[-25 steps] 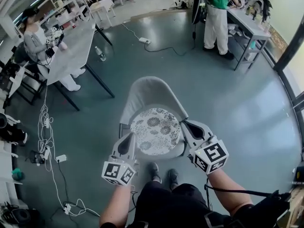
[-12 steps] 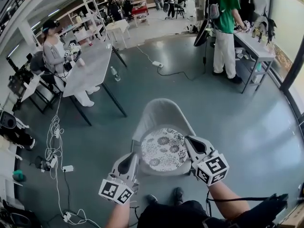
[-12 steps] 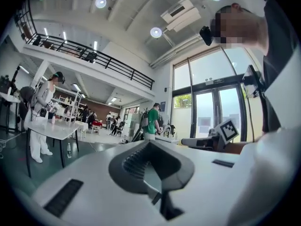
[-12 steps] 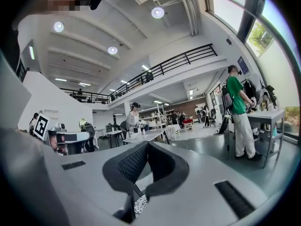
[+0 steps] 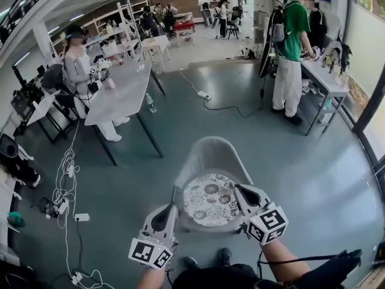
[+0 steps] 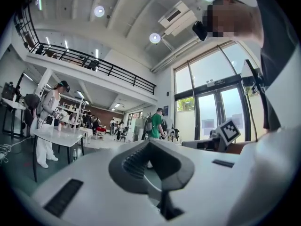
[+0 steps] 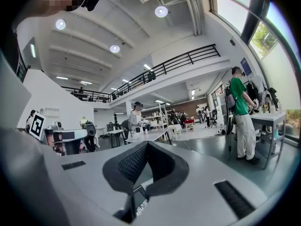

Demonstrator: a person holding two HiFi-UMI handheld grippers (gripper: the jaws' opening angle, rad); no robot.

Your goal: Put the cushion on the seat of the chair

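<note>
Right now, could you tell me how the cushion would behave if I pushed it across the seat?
The cushion looks thin and flat, so probably light and floppy. On the smooth chair it may slide easily, but it seems unlikely to roll.

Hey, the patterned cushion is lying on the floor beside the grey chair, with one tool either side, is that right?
Not quite: the head view shows the patterned cushion lying on the seat of the grey chair, not on the floor beside it. The left tool and the right tool are either side, as you said.
</note>
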